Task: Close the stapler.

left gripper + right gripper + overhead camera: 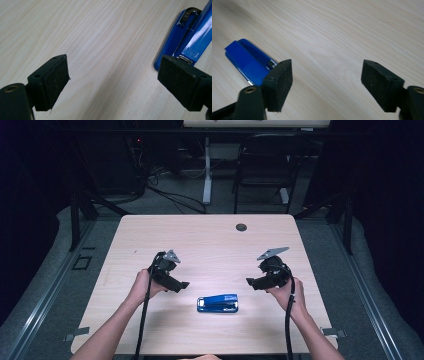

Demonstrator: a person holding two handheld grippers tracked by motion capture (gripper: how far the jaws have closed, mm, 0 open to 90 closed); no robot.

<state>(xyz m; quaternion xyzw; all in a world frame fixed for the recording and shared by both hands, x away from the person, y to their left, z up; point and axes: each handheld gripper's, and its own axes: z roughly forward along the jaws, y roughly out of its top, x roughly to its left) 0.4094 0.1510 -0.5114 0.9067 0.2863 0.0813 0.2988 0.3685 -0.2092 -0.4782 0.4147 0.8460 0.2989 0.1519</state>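
A blue stapler [217, 303] lies flat on the light wooden table [210, 240], near its front edge, between the two hands. My left gripper [183, 285] hovers just left of it, jaws wide apart with only bare wood between them; the stapler [186, 37] shows at the right edge of the left gripper view, partly behind one pad [178, 81]. My right gripper [249, 282] is up and to the right of the stapler, also open and holding nothing. In the right gripper view the stapler [247, 61] lies at the left, behind the left pad [282, 82].
A small dark round grommet [241, 227] sits in the tabletop near the far edge. Beyond the table stand a black chair [265, 165] and a white desk leg [207, 170], with cables on the grey floor. Dark curtains close both sides.
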